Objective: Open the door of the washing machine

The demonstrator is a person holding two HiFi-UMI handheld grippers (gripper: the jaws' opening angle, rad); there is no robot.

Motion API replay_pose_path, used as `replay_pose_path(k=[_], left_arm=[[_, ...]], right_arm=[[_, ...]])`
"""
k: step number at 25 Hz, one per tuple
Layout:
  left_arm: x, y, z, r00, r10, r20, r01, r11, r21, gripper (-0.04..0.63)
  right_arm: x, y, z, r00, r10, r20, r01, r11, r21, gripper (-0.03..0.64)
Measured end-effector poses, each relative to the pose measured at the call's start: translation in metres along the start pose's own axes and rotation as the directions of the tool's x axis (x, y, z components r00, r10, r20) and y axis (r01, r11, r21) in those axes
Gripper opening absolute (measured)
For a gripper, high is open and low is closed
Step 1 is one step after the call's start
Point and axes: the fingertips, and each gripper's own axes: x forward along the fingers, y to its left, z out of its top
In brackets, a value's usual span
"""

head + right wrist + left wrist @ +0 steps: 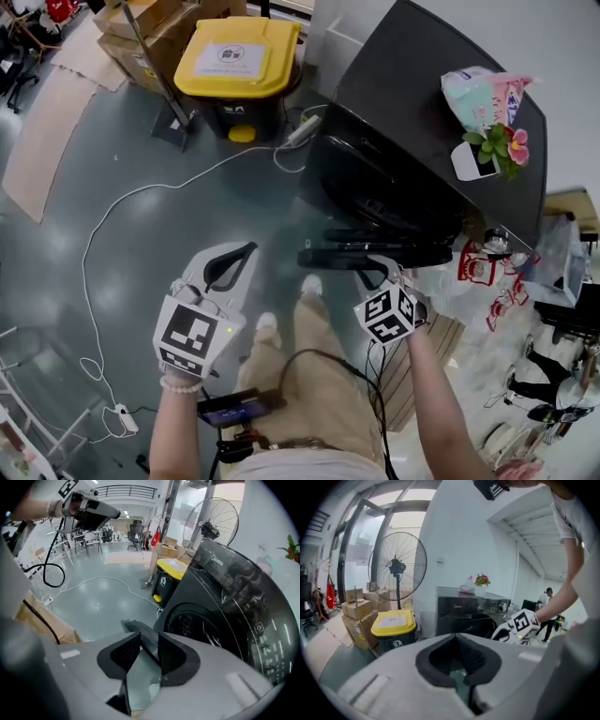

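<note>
The black washing machine [412, 103] stands at the upper right, its round door [375, 255] swung out low in front of it. My right gripper [377, 270] is shut on the door's edge [136, 629], which passes between its pads. The drum opening [194, 625] shows just behind. My left gripper [234, 261] hangs to the left of the door, apart from the machine, shut with nothing in it. In the left gripper view its jaws [455, 639] meet, with the machine [464, 611] beyond them.
A yellow-lidded bin [239, 61] and cardboard boxes [150, 23] stand left of the machine, beside a standing fan [397, 566]. A white cable [141, 197] loops over the floor to a power strip [122, 419]. A flower pot [487, 150] sits on the machine's top.
</note>
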Motion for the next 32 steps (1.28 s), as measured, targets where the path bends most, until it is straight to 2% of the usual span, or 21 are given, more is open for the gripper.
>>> replay_pose_path(k=[5,8,14,25,32], left_arm=[[-0.021,-0.002,-0.001,1.000,-0.024,0.014,0.024,1.000,-0.003,-0.006],[-0.032,-0.007,-0.003,0.999,-0.046,0.025,0.046,0.999,0.025,-0.005],[-0.049,-0.027,-0.007,0.995,-0.101,0.021,0.100,0.994,0.042,-0.006],[-0.048,-0.078,0.010,0.977,-0.213,0.018,0.210,0.972,0.108,-0.006],[-0.045,-0.108,0.030,0.972,-0.231,0.046,0.225,0.968,0.116,-0.005]], right_arm=[[-0.009,0.015,-0.010,0.998,-0.056,-0.014,0.057,0.994,0.093,0.106],[-0.015,0.022,-0.019,0.995,-0.102,-0.022,0.104,0.984,0.147,0.104],[-0.029,0.045,-0.041,0.987,-0.143,-0.072,0.153,0.976,0.153,0.104],[-0.060,0.076,-0.099,0.974,-0.179,-0.141,0.213,0.934,0.286,0.103],[-0.082,0.091,-0.137,0.966,-0.198,-0.167,0.239,0.928,0.287,0.103]])
